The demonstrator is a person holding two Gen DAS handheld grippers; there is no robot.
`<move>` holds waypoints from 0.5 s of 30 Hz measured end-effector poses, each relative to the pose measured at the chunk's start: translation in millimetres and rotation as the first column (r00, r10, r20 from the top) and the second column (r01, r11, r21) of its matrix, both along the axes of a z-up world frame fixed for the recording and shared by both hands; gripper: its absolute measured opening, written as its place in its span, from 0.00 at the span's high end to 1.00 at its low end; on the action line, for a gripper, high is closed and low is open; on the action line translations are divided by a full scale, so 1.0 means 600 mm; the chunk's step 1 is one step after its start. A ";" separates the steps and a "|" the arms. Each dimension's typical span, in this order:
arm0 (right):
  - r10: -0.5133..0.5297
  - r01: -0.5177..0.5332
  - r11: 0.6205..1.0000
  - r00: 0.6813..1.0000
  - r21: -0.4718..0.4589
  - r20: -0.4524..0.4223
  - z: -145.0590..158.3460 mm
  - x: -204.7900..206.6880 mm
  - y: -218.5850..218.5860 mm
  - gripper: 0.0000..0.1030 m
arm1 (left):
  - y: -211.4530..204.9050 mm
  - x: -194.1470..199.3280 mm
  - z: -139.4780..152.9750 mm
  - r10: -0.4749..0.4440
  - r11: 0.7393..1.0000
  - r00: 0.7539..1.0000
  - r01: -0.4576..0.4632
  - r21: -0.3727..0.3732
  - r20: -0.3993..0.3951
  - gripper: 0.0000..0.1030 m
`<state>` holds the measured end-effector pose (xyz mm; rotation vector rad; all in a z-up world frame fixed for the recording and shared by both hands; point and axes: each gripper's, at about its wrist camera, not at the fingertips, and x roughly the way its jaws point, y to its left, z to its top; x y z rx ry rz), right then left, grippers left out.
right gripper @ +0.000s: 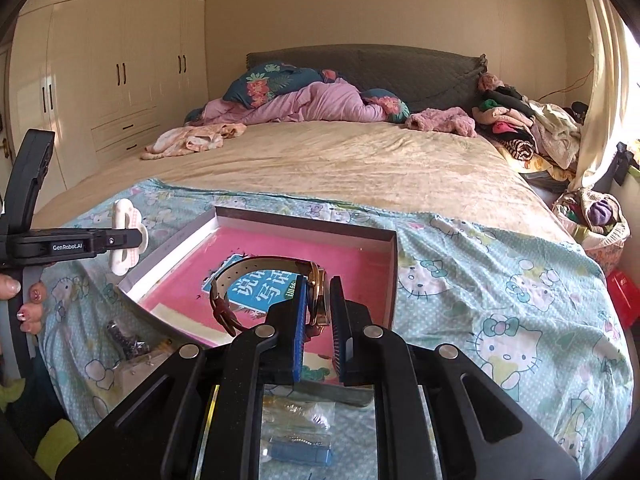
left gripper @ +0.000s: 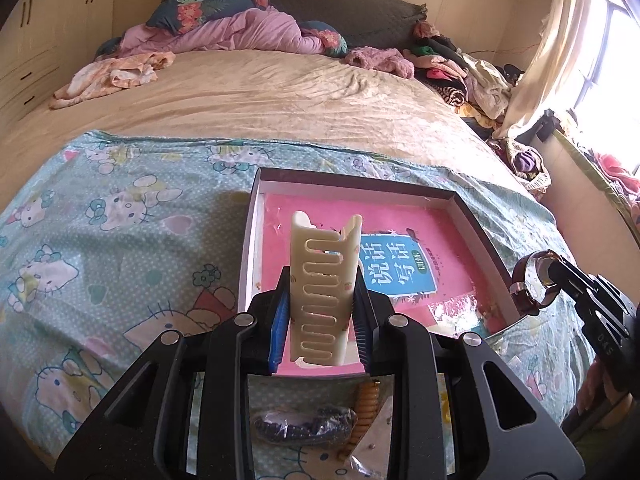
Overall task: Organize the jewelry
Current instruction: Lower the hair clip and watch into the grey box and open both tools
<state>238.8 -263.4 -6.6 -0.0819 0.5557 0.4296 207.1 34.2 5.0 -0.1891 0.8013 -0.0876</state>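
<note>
**A:** Claws first, nearest the lens. How many, and what's in each?

**B:** Two. The left claw (left gripper: 322, 312) is clamped on one cream hair clip (left gripper: 320, 280), a long piece with interlocking comb teeth that stands upright between the blue pads. The right claw (right gripper: 318, 312) is closed tight on one wristwatch (right gripper: 316, 296): gold case pinched edge-on, brown leather strap looping out toward 9 o'clock.

**A:** Anything lying under them?

**B:** Small pieces in clear bags on the cartoon-cat sheet (left gripper: 120, 208). One dark beaded bracelet (left gripper: 304, 424) at 6 o'clock in the left view, with one orange coiled piece (left gripper: 366, 412) just beside it. In the right view, one blue item (right gripper: 298, 454) sits at 6 o'clock; I can't tell what it is.

**A:** And further out?

**B:** One shallow box (right gripper: 304, 218), white walls with a dark outer rim, open on the sheet. A pink booklet (right gripper: 348, 260) with a blue label lies flat in it. Both claws hang over the box's near part, the clip toward its left side.

**A:** Beyond that?

**B:** The tan bedspread (right gripper: 340, 160), one pink quilt (right gripper: 320, 104) at 12 o'clock, a clothes heap (right gripper: 528, 128) at 2 o'clock, and wardrobes (right gripper: 120, 60) at 10 o'clock.
</note>
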 end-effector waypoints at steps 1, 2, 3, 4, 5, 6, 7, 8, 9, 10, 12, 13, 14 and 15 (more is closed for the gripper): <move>-0.004 0.004 1.000 1.000 0.001 -0.006 -0.003 0.006 0.000 0.89 | 0.000 0.008 -0.006 0.000 1.000 1.000 0.000 -0.004 -0.009 0.81; -0.009 0.009 1.000 1.000 0.000 -0.011 -0.007 0.011 0.001 0.89 | 0.000 0.014 -0.009 0.000 1.000 1.000 -0.001 -0.007 -0.017 0.81; -0.013 0.013 1.000 1.000 -0.002 -0.019 -0.012 0.015 0.003 0.90 | 0.000 0.019 -0.014 -0.002 1.000 1.000 0.002 -0.011 -0.024 0.81; -0.016 0.016 1.000 1.000 -0.002 -0.025 -0.016 0.019 0.004 0.90 | -0.002 0.024 -0.021 -0.008 1.000 0.999 0.007 -0.012 -0.035 0.81; -0.020 0.020 1.000 0.999 -0.003 -0.032 -0.021 0.023 0.006 0.90 | -0.003 0.027 -0.025 -0.011 1.000 0.999 0.010 -0.014 -0.040 0.81; -0.024 0.024 1.000 0.999 -0.005 -0.039 -0.025 0.027 0.007 0.90 | -0.005 0.030 -0.031 -0.017 1.000 0.999 0.016 -0.013 -0.045 0.81; -0.028 0.028 1.000 0.998 -0.006 -0.048 -0.029 0.033 0.008 0.89 | -0.009 0.033 -0.038 -0.023 1.000 0.998 0.023 -0.008 -0.053 0.81; -0.032 0.031 0.999 0.998 -0.007 -0.054 -0.033 0.036 0.009 0.89 | -0.012 0.036 -0.044 -0.029 1.000 0.998 0.029 -0.004 -0.060 0.81; -0.035 0.035 0.999 0.998 -0.009 -0.060 -0.037 0.039 0.008 0.89 | -0.016 0.038 -0.048 -0.035 0.999 0.997 0.035 0.000 -0.066 0.81; -0.040 0.039 0.999 0.997 -0.010 -0.068 -0.041 0.043 0.009 0.89 | -0.019 0.039 -0.052 -0.039 0.999 0.997 0.040 0.002 -0.068 0.81; -0.048 0.047 0.999 0.996 -0.013 -0.081 -0.048 0.051 0.010 0.89 | -0.023 0.042 -0.060 -0.046 0.999 0.996 0.046 0.010 -0.078 0.81; -0.051 0.049 0.999 0.995 -0.017 -0.087 -0.052 0.054 0.011 0.89 | -0.024 0.044 -0.063 -0.046 0.999 0.996 0.048 0.012 -0.081 0.81; -0.053 0.051 0.998 0.994 -0.020 -0.093 -0.055 0.057 0.012 0.89 | -0.024 0.045 -0.067 -0.048 0.999 0.995 0.049 0.014 -0.085 0.81; -0.056 0.054 0.998 0.994 -0.024 -0.099 -0.059 0.060 0.011 0.89 | -0.025 0.047 -0.069 -0.050 0.999 0.995 0.051 0.012 -0.088 0.80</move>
